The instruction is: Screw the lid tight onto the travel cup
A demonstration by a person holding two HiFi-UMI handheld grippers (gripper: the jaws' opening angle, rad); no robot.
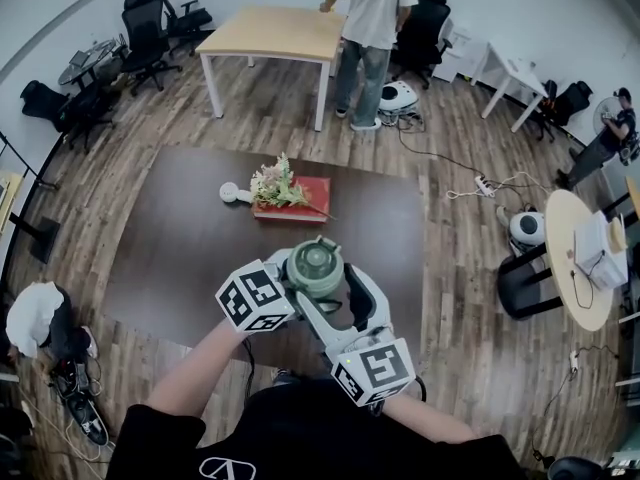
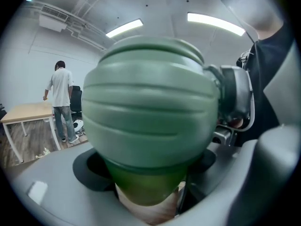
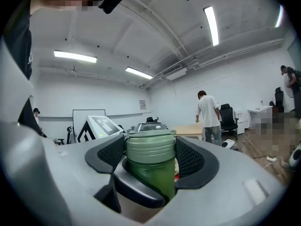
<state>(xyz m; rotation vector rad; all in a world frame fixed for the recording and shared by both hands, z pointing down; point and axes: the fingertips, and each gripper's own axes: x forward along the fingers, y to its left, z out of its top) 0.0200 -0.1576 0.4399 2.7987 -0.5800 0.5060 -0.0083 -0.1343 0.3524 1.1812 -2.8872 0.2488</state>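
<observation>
Green travel cup [image 3: 154,180] raised over dark brown table [image 1: 170,248], gripped round its translucent body by left gripper [image 2: 148,175]. Ribbed lid [image 1: 315,265] seated on cup mouth, pinched at its sides between black textured pads of right gripper [image 3: 150,157].

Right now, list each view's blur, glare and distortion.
Head view: fisheye bends the floor, but the lid is sharp. Left gripper view: the lid fills the frame, too close and soft, and the ceiling lights glare. Right gripper view: the travel cup is crisp, the margins soft.
</observation>
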